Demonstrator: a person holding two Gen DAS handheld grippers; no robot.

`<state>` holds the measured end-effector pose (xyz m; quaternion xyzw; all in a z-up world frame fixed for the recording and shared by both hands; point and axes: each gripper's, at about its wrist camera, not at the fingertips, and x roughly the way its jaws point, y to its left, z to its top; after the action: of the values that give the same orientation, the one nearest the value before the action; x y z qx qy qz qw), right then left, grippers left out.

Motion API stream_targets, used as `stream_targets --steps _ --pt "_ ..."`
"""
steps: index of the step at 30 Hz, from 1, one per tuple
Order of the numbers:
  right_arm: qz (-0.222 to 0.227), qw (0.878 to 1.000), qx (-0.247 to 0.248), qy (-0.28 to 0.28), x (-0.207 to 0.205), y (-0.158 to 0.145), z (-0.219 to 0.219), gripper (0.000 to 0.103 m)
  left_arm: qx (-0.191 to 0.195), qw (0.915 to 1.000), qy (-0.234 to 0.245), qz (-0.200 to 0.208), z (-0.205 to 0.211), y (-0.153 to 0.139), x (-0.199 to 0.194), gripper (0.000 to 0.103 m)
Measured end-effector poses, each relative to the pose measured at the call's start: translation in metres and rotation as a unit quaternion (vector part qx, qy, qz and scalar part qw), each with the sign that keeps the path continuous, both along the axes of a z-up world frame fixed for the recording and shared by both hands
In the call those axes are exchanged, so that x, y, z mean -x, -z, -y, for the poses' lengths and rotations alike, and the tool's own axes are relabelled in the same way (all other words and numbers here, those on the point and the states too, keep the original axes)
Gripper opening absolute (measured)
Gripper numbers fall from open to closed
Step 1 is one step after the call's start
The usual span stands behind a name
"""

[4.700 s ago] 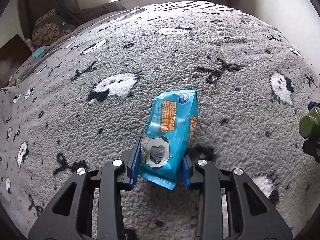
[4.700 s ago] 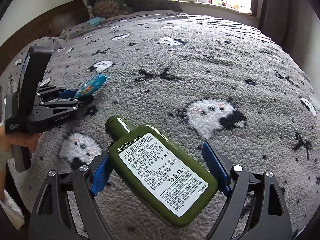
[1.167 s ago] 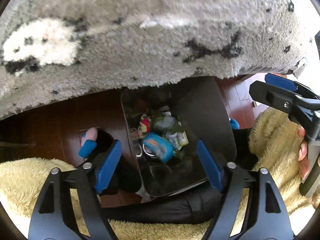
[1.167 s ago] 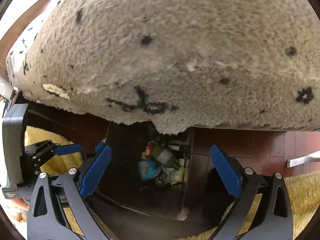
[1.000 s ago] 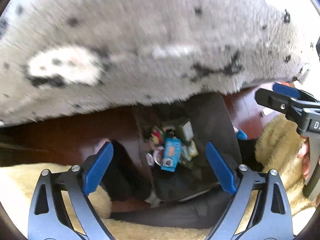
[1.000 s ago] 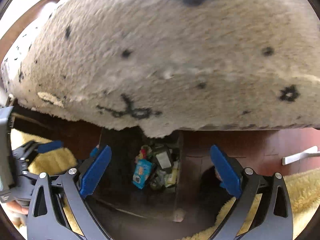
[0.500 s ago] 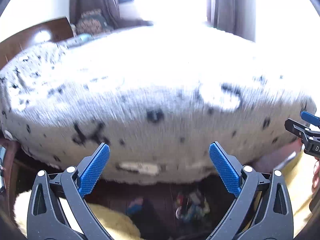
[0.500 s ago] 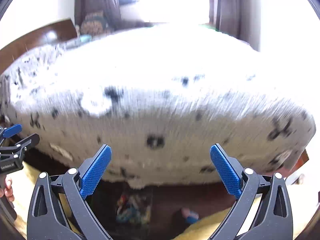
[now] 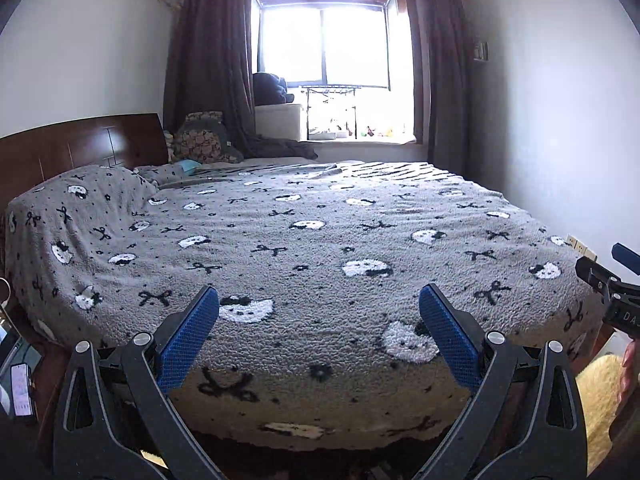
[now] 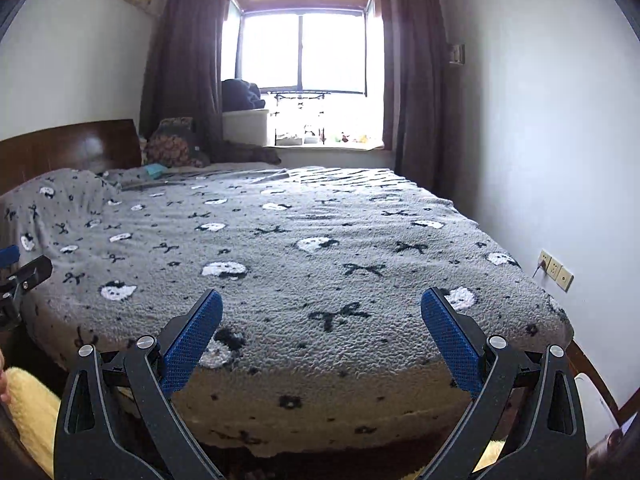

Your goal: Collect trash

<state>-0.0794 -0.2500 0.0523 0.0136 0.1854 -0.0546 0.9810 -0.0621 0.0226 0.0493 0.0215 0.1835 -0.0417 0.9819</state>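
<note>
Jaws: left gripper (image 9: 319, 322), right gripper (image 10: 321, 328) spread, empty | fuzzy patterned blanket (image 9: 320, 240)

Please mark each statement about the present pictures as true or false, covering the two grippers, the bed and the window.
1. The left gripper is open with nothing between its jaws. True.
2. The right gripper holds a green bottle. False: its jaws stand open and empty.
3. The bed cover is grey with white and black figures. True.
4. The curtains are drawn shut across the window. False: they hang at both sides and the window is bright between them.
5. A blue packet lies in the middle of the bed. False: no packet shows on the cover.
6. A wooden headboard stands at the left of the bed. True.
</note>
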Motion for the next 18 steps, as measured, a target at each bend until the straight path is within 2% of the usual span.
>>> stream_targets --steps 6,18 --pt "0.022 1.000 0.003 0.017 0.015 -0.010 0.001 0.099 -0.005 0.9999 -0.007 0.011 0.003 -0.005 0.009 0.095" --pt "0.016 1.000 0.004 0.008 0.017 -0.005 -0.008 0.099 0.008 0.9999 0.004 0.008 0.003 -0.001 0.012 0.095"
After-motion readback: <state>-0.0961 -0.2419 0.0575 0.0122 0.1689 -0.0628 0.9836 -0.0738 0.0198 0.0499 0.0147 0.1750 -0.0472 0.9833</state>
